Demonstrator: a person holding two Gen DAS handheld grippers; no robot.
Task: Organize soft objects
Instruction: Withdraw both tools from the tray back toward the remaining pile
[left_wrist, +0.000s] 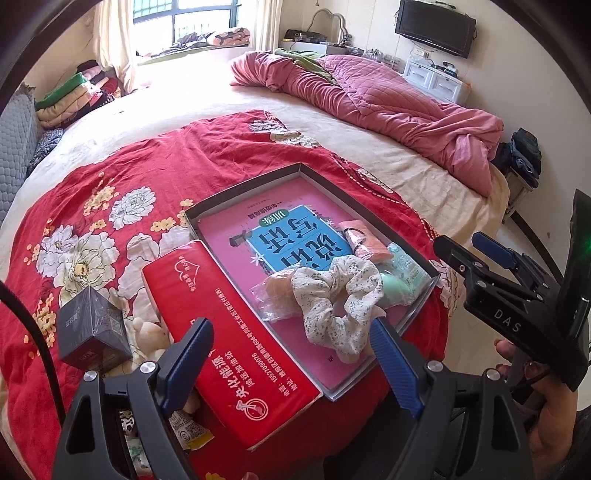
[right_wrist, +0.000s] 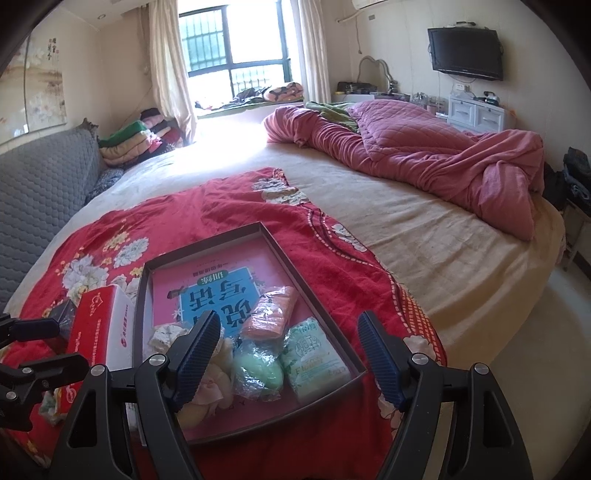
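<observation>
Left gripper (left_wrist: 291, 365): jaws spread wide, nothing between the pads. It hangs above the near edge of the tray (left_wrist: 243, 186), with the scrunchie (left_wrist: 334, 295) lying just ahead of the fingertips, untouched.

Right gripper (right_wrist: 291, 360): jaws spread wide, nothing pinched. It hangs over the near end of the same tray (right_wrist: 207, 240). In the left view this gripper (left_wrist: 491, 258) shows at the right edge, with part of a hand (left_wrist: 550, 406) on its handle.

Tray contents: a shallow dark-walled tray lies on a red floral cloth (left_wrist: 110, 177) spread over the bed (right_wrist: 443, 236). A pink book (left_wrist: 291, 236) with a blue panel covers the tray floor. On the book rest 5 soft items: the white floral scrunchie (right_wrist: 166, 332) at the near left, a peach item in clear wrap (left_wrist: 277, 288) touching it, an orange-pink pack (right_wrist: 273, 310) toward the middle, a green item in clear wrap (right_wrist: 258, 373) just beside a pale green tissue pack (right_wrist: 314, 358) at the near right corner.

Outside the tray: a red box (left_wrist: 225, 350) lies against the tray's left wall. Left of it stands a dark cube box (left_wrist: 90, 325), with a cream plush toy (left_wrist: 151, 332) between them. Small snack packets (left_wrist: 188, 432) lie under the left gripper.

Further off: a crumpled pink quilt (right_wrist: 424, 158) lies across the far side of the bed, well apart from the tray.
</observation>
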